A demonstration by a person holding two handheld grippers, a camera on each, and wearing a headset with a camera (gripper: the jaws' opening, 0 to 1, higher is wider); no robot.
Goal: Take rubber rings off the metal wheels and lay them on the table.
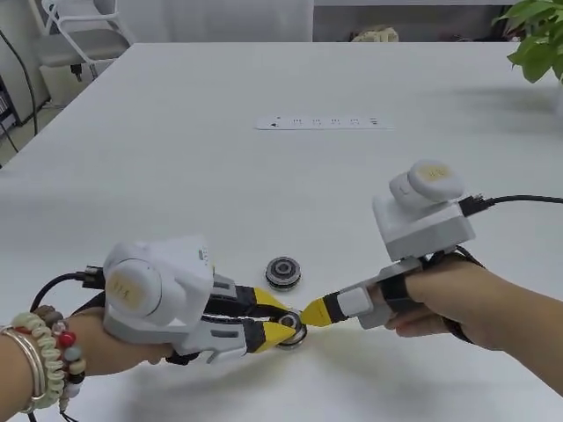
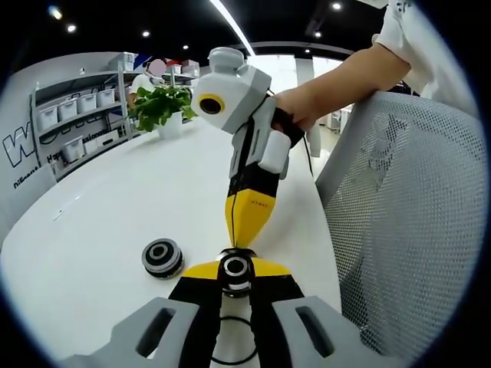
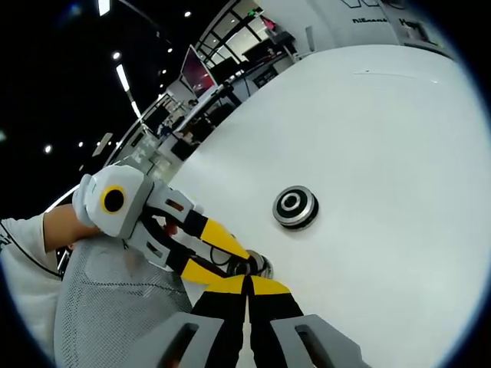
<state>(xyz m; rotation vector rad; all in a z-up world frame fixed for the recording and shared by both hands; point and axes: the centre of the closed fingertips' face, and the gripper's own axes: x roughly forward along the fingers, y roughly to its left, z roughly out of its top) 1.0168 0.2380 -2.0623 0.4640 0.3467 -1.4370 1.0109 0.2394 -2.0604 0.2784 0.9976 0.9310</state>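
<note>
White power strip lying flat, leafy plant far right; grey mesh chair

The left gripper reaches in low from the left, jaws clamped on a metal wheel. The right gripper, jaws pressed together, meets it tip to tip.

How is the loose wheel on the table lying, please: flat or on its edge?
Flat: the loose wheel rests on the table with its round face and centre hole turned upward, as seen in all three views.
</note>
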